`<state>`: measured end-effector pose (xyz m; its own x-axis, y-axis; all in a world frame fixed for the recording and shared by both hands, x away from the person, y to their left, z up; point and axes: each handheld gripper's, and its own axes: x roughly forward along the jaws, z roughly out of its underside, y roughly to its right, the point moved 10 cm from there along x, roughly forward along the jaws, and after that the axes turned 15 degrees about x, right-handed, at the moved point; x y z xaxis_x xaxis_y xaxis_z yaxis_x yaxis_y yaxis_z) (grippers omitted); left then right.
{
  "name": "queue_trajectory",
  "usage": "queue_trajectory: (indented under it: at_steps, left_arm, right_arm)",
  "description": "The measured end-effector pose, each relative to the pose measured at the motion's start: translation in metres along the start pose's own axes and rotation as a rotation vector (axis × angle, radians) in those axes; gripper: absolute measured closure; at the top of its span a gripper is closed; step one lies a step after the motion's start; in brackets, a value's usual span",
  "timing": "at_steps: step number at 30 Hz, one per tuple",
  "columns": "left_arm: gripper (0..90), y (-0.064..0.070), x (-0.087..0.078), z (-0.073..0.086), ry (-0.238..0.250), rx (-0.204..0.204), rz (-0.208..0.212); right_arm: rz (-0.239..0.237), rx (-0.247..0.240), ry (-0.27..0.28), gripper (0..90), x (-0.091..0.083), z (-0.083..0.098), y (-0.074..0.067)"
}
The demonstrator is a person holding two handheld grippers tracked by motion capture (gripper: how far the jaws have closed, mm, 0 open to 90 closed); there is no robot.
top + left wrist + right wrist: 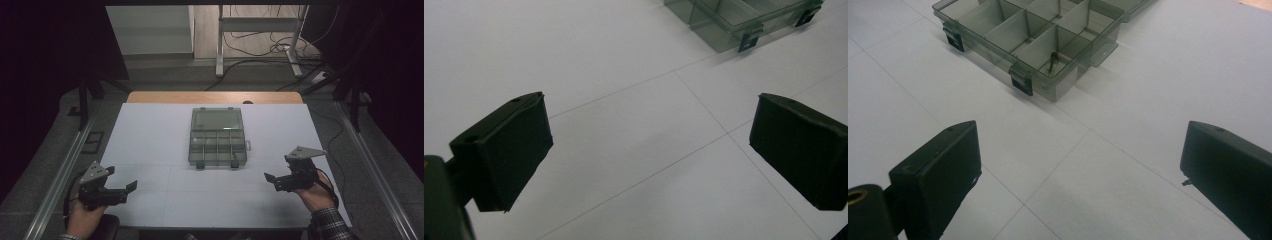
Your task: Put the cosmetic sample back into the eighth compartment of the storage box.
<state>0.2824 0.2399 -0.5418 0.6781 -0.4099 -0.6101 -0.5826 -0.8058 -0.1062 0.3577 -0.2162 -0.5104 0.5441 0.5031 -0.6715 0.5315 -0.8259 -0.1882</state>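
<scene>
Smoky translucent plastic is what we are looking at in the middle of the white tabletop: a compartment organizer box lying open, its lid folded flat on the far side and its latches facing us. We are holding the left claw on the near side of the box and off to its left, well apart from it, jaws spread wide with nothing between them. The right claw is waiting near the box's near-right corner, closer than the left, and its jaws are standing apart and empty too. Both are pointing inward toward the box, which we judge to be a ready stance for working on it from two sides.

In the right gripper view, a small dark screw-like piece is leaning in the compartment at the near corner of the organizer box; the other compartments we can make out are looking bare. Bare sheet is lying between each claw and the box, so nothing is standing in the way. Beyond the box, desk legs and loose cables are sitting on the floor, clear of the work.
</scene>
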Motion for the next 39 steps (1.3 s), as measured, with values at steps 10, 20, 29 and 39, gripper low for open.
queue_trajectory:
  at_steps: [10, 20, 29, 39]
  left_arm:
    - [3.7, 0.000, 0.000, 0.000, 0.000, 0.000, 0.001]
    - [3.7, 0.000, 0.001, 0.000, -0.002, -0.001, 0.000]
    - [3.7, 0.000, 0.001, 0.000, -0.002, -0.002, 0.001]
    - [3.7, 0.000, 0.001, 0.000, -0.002, -0.002, 0.001]
  right_arm:
    - [0.019, 0.005, 0.021, 1.6, -0.011, 0.007, 0.005]
    - [0.056, 0.027, 0.030, 0.8, -0.022, 0.015, 0.016]
    - [0.072, 0.045, 0.042, 0.3, -0.030, 0.022, 0.022]
    - [0.085, 0.063, 0.055, 0.3, -0.039, 0.028, 0.028]
